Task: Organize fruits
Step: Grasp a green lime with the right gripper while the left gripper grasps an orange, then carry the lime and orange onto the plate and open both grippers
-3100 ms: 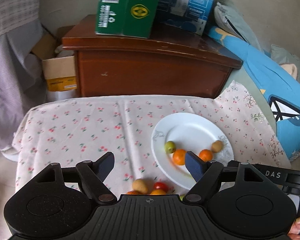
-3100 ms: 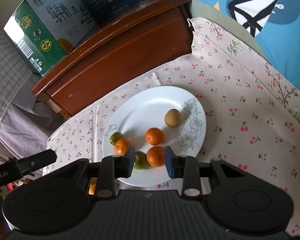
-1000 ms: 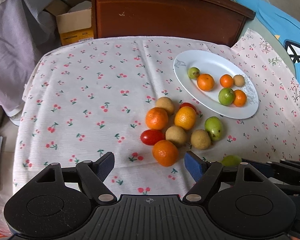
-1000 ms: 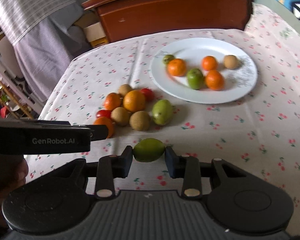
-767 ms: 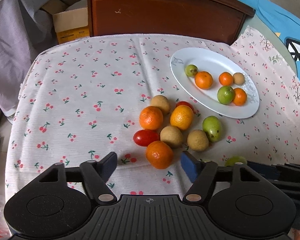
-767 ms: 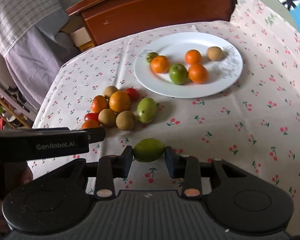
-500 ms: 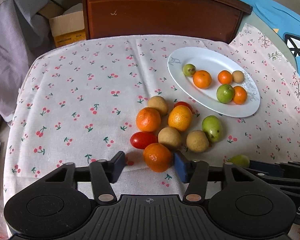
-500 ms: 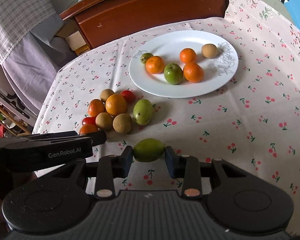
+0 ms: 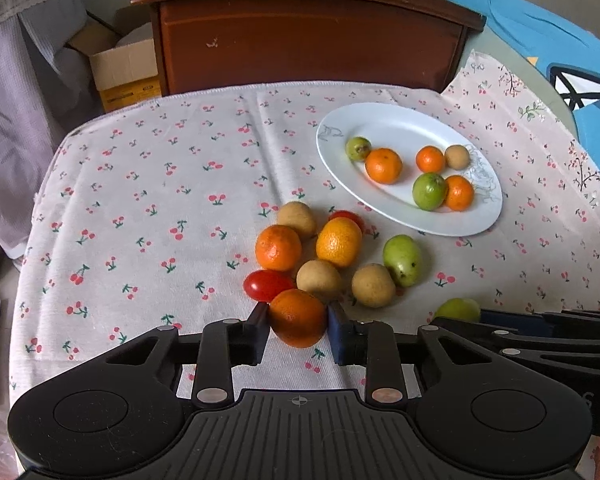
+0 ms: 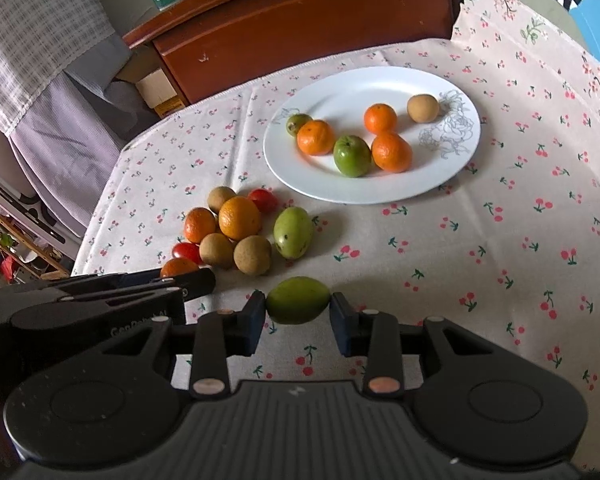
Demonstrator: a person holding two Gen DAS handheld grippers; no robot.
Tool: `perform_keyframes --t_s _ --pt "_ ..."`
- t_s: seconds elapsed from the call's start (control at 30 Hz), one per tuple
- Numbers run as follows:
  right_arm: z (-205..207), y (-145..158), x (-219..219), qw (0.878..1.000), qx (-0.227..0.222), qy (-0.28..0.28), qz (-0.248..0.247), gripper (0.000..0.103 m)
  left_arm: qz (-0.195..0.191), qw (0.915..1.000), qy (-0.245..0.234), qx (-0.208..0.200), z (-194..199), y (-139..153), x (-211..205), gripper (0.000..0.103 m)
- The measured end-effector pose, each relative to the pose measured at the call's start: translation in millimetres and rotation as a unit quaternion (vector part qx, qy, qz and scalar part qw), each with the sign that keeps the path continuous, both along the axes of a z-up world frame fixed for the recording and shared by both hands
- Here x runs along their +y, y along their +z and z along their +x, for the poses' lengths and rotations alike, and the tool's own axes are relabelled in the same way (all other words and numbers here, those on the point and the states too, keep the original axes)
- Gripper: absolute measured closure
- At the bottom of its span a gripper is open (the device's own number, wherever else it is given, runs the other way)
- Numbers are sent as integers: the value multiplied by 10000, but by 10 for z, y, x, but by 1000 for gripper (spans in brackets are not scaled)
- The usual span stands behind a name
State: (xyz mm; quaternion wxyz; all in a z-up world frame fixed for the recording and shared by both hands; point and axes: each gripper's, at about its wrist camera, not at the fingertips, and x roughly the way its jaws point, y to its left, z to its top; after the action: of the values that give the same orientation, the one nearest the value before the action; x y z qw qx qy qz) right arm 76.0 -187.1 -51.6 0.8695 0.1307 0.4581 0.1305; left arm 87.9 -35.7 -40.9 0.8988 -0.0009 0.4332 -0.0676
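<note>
My left gripper (image 9: 298, 334) is shut on an orange (image 9: 298, 322) at the near edge of a fruit pile (image 9: 332, 258) on the cherry-print cloth. My right gripper (image 10: 298, 316) is shut on a green fruit (image 10: 298, 300) and holds it just above the cloth, near the pile (image 10: 236, 232). A white plate (image 9: 480, 216) behind the pile holds several oranges, green fruits and a brown one; it also shows in the right wrist view (image 10: 456, 168). The green fruit shows in the left wrist view (image 9: 458, 310) to the right.
A brown wooden cabinet (image 9: 300, 36) stands behind the table. A cardboard box (image 9: 124, 72) and hanging cloth (image 9: 8, 128) are at the left. Blue bedding (image 9: 548, 52) lies at the right. The cloth's left half (image 9: 140, 200) is bare.
My left gripper has moved forward to the pile and closed on the nearest orange. My right gripper has kept hold of the green fruit and moved closer to the plate.
</note>
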Motion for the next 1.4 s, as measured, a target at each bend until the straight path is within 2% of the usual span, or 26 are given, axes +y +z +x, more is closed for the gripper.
perform_keyframes --t_s 0.47,0.7,0.9,1.2,1.4 --pt "28 139 -66 9997 -191 -62 136 68 -98 9997 54 -217 -39 159 -11 75" --pt "32 264 -141 9989 -361 -156 245 68 -162 9984 76 -535 -91 357 -13 75" --pt "56 427 -245 9973 -573 -281 355 68 -366 9961 19 -797 -70 567 -35 75" --pt "231 766 -514 9928 -951 -557 464 68 -721 9932 -130 -900 209 802 -120 75" --pt "423 801 -676 9914 -917 -790 499 68 -526 9938 -288 -936 481 828 -217 75"
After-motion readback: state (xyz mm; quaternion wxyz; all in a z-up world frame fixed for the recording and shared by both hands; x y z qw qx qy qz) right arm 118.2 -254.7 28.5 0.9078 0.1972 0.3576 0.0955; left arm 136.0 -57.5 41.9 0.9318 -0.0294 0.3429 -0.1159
